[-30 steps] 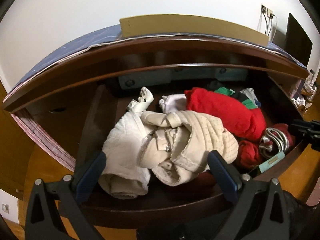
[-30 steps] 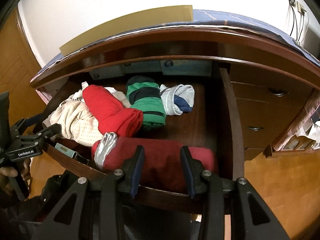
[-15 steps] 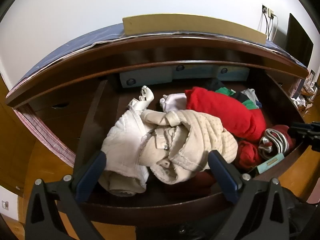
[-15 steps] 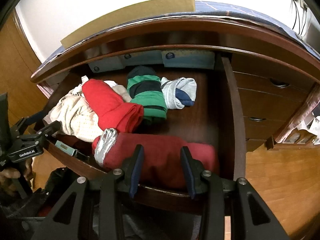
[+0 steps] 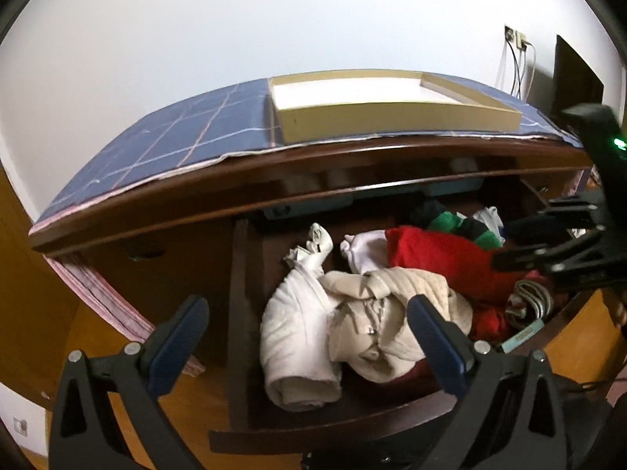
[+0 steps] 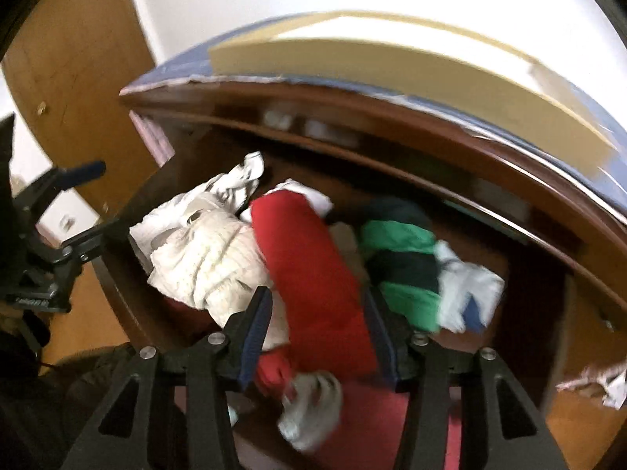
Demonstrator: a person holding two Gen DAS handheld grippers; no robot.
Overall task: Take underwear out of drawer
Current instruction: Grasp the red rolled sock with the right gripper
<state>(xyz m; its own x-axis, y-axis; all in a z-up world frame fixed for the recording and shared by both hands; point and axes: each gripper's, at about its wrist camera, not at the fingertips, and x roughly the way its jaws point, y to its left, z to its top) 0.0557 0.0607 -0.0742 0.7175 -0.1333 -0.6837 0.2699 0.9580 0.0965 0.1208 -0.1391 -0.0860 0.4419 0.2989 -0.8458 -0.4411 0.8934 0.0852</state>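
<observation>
The open wooden drawer [image 5: 239, 313] holds rolled and crumpled clothes. A white roll [image 5: 294, 337] and a cream bundle [image 5: 392, 313] lie at the left; a red roll [image 5: 439, 254] [image 6: 313, 274] lies in the middle, a green-and-black striped roll [image 6: 403, 262] and a grey-white piece [image 6: 466, 293] to the right. My left gripper [image 5: 305, 333] is open, held above the drawer's front left. My right gripper [image 6: 317, 325] is open with its fingers on either side of the red roll; it also shows in the left wrist view [image 5: 548, 243]. The right view is blurred.
A shallow cardboard tray [image 5: 392, 105] sits on a blue checked cloth [image 5: 176, 145] on the dresser top. A dark-red garment with a silver-grey band [image 6: 313, 403] lies at the drawer's front. A wooden door [image 6: 70, 58] stands to the left. Wooden floor lies below.
Both grippers have risen and the tray top now shows. My right gripper has swung left from the dark-red garment to over the red roll and opened wider.
</observation>
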